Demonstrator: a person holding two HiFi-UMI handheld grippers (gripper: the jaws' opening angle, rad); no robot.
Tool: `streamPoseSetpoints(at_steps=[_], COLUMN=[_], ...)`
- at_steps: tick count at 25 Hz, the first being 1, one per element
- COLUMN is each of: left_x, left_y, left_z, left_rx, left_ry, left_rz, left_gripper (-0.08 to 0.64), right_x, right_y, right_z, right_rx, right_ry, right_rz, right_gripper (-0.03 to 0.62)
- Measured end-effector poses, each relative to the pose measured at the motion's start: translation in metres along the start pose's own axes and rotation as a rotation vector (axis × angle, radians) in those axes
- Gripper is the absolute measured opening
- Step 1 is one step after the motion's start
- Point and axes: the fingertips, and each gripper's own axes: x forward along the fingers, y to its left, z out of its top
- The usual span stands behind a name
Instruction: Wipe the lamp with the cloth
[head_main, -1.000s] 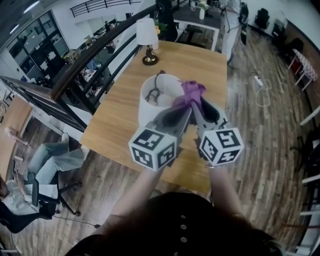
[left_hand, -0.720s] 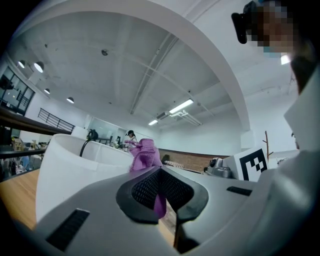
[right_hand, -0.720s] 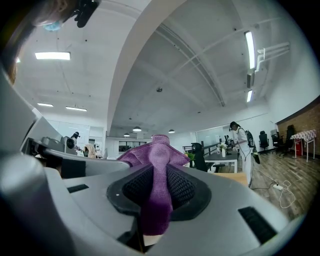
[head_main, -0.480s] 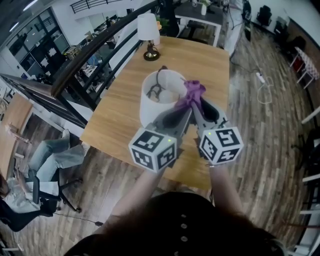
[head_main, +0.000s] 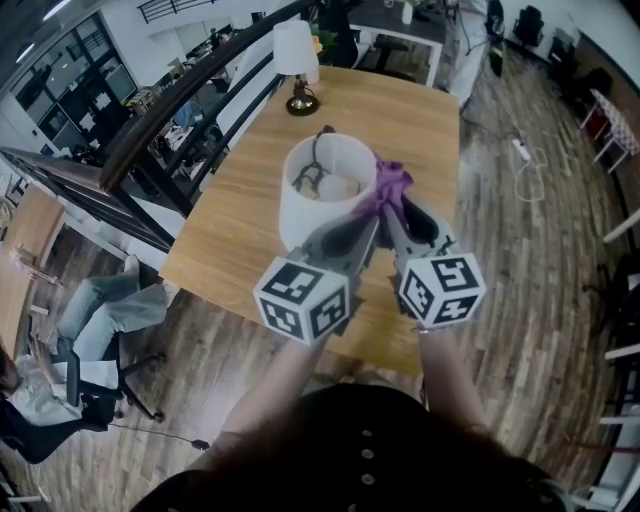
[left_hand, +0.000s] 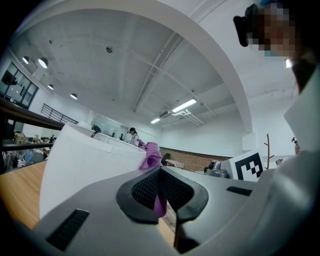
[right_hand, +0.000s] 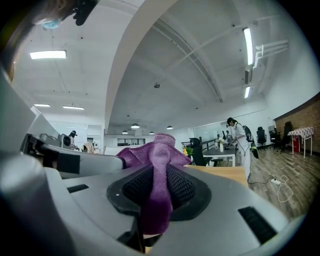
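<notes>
Jaws of our left gripper (left_hand: 161, 185) and right gripper (right_hand: 159, 187) pinch the purple fabric cloth (head_main: 391, 186) — we hold it at the rim of the white cylindrical lampshade (head_main: 306, 216).

Arms forward, side by side — left gripper (head_main: 371, 220) and right gripper (head_main: 389, 208), jaws clamped on cloth (head_main: 393, 182).

Hidden beneath the wide white top of the lamp (head_main: 300, 215): its base. Buried between the clamped jaws of left gripper (head_main: 372, 218) and right gripper (head_main: 390, 212): much of the cloth (head_main: 392, 183). Cropped by the left edge: a seated person (head_main: 100, 310).
</notes>
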Motion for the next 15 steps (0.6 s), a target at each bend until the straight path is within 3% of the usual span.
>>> streamPoseSetpoints(at_steps=[15], left_x=[0.003], left_y=[-0.003], left_z=[-0.027], left_rx=[-0.042], left_ry=[0.051], left_rz=[-0.008], left_gripper=[0.011], right_x=[0.0], right_y=[-0.006], right_z=[-0.026], right_rx=[0.043], right_ry=[0.057], right_rz=[-0.013], right_gripper=[0.086])
